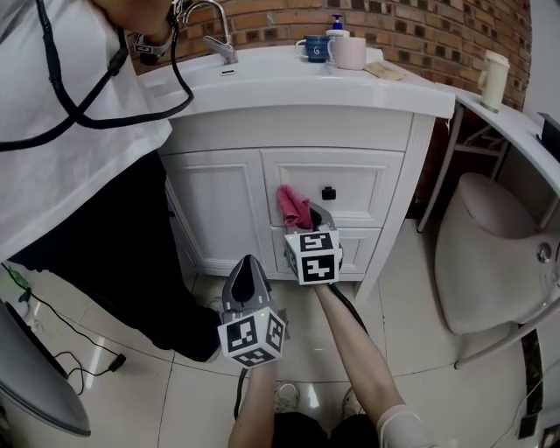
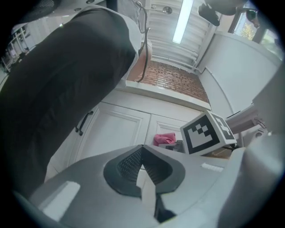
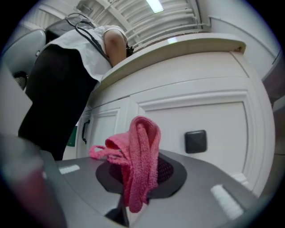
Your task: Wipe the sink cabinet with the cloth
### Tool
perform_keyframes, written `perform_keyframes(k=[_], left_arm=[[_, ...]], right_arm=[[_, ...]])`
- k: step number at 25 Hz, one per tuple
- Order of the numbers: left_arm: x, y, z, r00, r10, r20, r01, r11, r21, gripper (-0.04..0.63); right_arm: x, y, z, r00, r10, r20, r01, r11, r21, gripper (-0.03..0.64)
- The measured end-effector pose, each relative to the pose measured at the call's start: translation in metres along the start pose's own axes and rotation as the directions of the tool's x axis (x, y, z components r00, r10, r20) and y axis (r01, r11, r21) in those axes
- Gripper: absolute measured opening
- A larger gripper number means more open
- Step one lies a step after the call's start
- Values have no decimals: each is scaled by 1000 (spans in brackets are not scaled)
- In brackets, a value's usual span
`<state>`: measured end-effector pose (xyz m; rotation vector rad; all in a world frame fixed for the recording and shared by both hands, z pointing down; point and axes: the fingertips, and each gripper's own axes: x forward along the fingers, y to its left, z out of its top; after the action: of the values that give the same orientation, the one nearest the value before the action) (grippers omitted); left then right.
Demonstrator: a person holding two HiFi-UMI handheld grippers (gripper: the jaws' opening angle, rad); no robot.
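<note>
A: Head view first. Where's the cloth?
B: The pink cloth [image 1: 294,206] is pinched in the right gripper [image 1: 308,215] and held up at the top drawer [image 1: 367,179] of the white sink cabinet [image 1: 219,206], just left of the black knob [image 1: 328,193]. Can't tell if it touches the front.
A: Left gripper?
B: The left gripper [image 1: 248,262] is lower, near the floor, jaws together, pointing at the cabinet base.
A: Any text?
B: The blue mug [image 1: 314,48] at the worktop's back edge has a white mark, too small to read. A white mug [image 1: 348,53] sits beside it, a pump bottle [image 1: 336,24] behind and the faucet [image 1: 214,26] to the left. The marker cubes carry only black-and-white squares.
A: Anyone else?
B: A person [image 1: 79,131] in a white top and black trousers stands at the cabinet's left end.
A: Left gripper view?
B: Jaws meet at the tips with nothing between them. Ahead are the cabinet door and its dark handle [image 2: 84,122], the cloth [image 2: 164,139] and the right gripper's marker cube [image 2: 207,133]. No lettering.
A: Right gripper view?
B: Jaws are clamped on the cloth [image 3: 142,147], whose folds stand up above the pads with a loose end hanging below. The knob [image 3: 195,141] is just to its right. No writing.
</note>
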<state>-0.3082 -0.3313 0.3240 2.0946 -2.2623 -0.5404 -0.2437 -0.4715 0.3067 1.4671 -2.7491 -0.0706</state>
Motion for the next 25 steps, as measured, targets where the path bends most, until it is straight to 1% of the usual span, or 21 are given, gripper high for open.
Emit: perform_keyframes(k=[3,5,7,9,12,14,17,18,22,25], left_arm=[[1,-6,2,1000,-19,3,19,1000,19,15],[1,-8,0,1000,-20,1,20,1000,16,15],[1,-8,-4,1000,-18,-9,18,1000,14,15],[0,-8,-7,1000,-20,-22,20,1000,20,15],[0,-11,-9,999,-27,-31,28,999,31,15],[1,-14,-9,999,-31,-33,33,999,38,15],[3,-20,-12,998,-42,-38,44,998,46,15],[3,-22,-14,998,-47,-41,49,998,48,15],[4,-29,-17,997,-60,-43,62,997,53,15],[4,-27,-15,998,-50,-37,52,998,48,15]], right_arm=[[-20,-43,-12,996,-86,-2,86,995,54,67],[-32,-64,-19,995,-104,-12,104,994,22,69],[-42,-75,-24,994,-112,-15,112,994,-1,69],[-53,-93,-27,988,-153,4,153,987,47,67],[-74,-141,-27,968,-249,30,242,957,158,67],[-87,-165,-27,961,-275,35,265,947,179,68],[-95,-174,-28,961,-274,39,266,954,138,69],[-97,-177,-28,959,-281,42,273,952,142,69],[-110,-199,-31,940,-339,46,324,925,199,69],[-120,-209,-33,924,-380,35,364,904,224,67]])
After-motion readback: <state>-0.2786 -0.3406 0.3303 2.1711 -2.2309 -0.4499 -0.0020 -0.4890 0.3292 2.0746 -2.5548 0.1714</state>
